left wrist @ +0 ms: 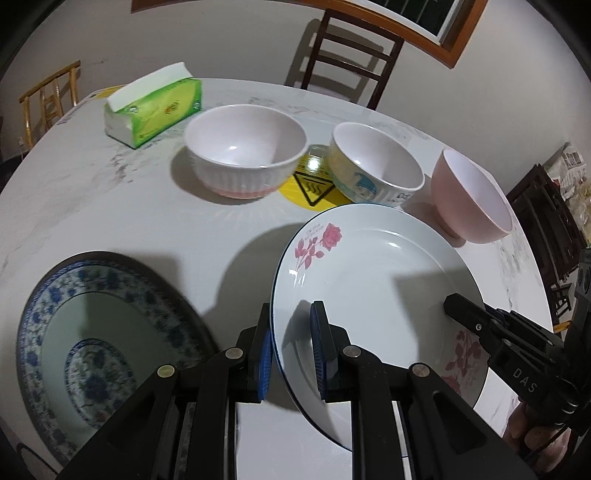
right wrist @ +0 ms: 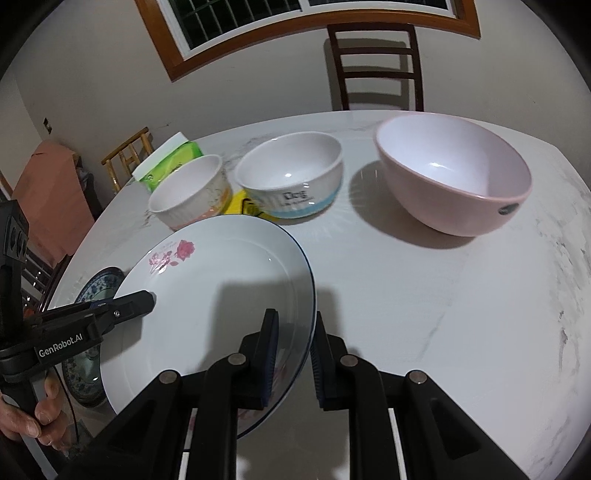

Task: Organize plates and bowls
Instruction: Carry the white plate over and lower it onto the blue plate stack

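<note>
Both grippers clamp one white rose plate point(left wrist: 373, 280) by opposite edges, and it hangs tilted above the marble table point(left wrist: 110, 206), clear of the surface with its shadow cast below. At far left in the left wrist view a blue patterned plate point(left wrist: 107, 332) lies flat on the table, just beside the lifted plate and lower than it. Next comes the left gripper point(left wrist: 291, 350), its jaws nearly closed, blue pads pressed on the rose plate's left rim. On the plate's other side the right gripper point(right wrist: 293, 354) has its jaws equally narrow, pinching the right rim. Behind the plate, from left to right, sit a green tissue pack point(left wrist: 155, 107), a ribbed white bowl point(left wrist: 245, 151) with a pink base, a yellow warning sticker point(left wrist: 312, 184) on the tabletop between bowls, a cartoon-printed bowl point(left wrist: 375, 164), and a pink bowl point(left wrist: 472, 197) standing apart at the right. All three bowls are upright and look empty. A hand point(right wrist: 26, 413) grips the left gripper's handle at the right wrist view's lower left. Dark chair point(right wrist: 375, 62) and window point(right wrist: 303, 22) stand beyond the table
</note>
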